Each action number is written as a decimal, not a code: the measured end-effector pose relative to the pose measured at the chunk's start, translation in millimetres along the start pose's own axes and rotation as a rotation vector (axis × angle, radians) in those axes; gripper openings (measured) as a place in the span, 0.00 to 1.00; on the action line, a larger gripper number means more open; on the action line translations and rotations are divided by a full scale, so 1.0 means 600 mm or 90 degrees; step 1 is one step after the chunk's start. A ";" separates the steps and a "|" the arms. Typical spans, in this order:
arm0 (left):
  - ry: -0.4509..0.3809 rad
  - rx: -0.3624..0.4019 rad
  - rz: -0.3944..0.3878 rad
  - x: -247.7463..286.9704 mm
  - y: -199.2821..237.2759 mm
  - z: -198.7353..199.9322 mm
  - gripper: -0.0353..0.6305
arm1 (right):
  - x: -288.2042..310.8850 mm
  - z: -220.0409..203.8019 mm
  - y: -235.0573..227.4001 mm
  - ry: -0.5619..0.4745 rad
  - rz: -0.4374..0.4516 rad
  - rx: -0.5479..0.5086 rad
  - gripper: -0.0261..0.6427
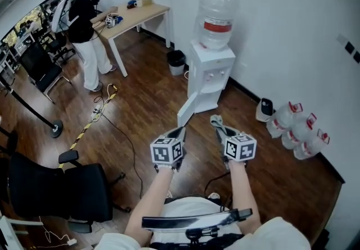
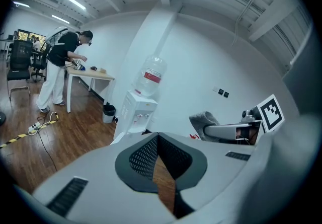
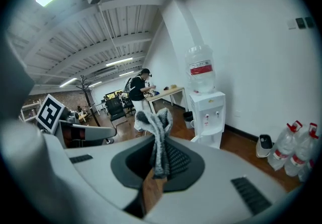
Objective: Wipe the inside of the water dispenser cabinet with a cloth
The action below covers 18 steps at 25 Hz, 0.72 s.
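The white water dispenser (image 1: 209, 70) stands against the wall with a bottle on top, and its lower cabinet door (image 1: 187, 109) hangs open toward me. My right gripper (image 1: 219, 128) is shut on a grey cloth (image 1: 216, 121), held in the air short of the door. In the right gripper view the cloth (image 3: 155, 122) sticks up out of the right gripper (image 3: 162, 140), with the dispenser (image 3: 207, 112) beyond. My left gripper (image 1: 181, 131) hovers beside it, shut and empty. In the left gripper view the left gripper (image 2: 156, 136) points at the dispenser (image 2: 136, 112). The cabinet's inside is hidden.
A black bin (image 1: 176, 62) sits left of the dispenser. Several water jugs (image 1: 298, 128) and a small white unit (image 1: 264, 109) line the right wall. A black office chair (image 1: 62, 184) is at my left, cables (image 1: 121, 131) cross the wooden floor, and a person (image 1: 84, 30) works at a table (image 1: 132, 16).
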<state>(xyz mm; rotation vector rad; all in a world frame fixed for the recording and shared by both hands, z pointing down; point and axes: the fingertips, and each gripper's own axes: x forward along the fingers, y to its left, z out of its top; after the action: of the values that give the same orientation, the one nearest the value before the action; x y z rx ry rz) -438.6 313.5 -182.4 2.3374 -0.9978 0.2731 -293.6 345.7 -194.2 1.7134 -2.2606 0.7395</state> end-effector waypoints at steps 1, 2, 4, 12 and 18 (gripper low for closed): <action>0.002 0.002 0.000 0.003 -0.002 -0.001 0.04 | -0.002 -0.002 -0.005 0.002 -0.003 0.002 0.09; 0.004 0.003 0.001 0.007 -0.004 -0.001 0.04 | -0.004 -0.003 -0.008 0.003 -0.006 0.004 0.09; 0.007 0.005 0.001 0.013 -0.005 0.000 0.04 | -0.005 -0.002 -0.012 0.001 -0.008 0.008 0.09; 0.010 0.014 -0.009 0.033 -0.015 0.015 0.04 | -0.004 0.009 -0.032 -0.003 -0.020 0.023 0.09; 0.003 0.030 -0.018 0.042 -0.021 0.035 0.04 | -0.005 0.015 -0.047 -0.011 -0.030 0.034 0.09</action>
<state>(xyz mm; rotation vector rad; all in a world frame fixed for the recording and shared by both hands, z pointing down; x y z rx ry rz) -412.8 293.1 -195.0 2.3910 -0.9643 0.2938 -265.2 338.0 -195.6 1.7964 -2.2233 0.7840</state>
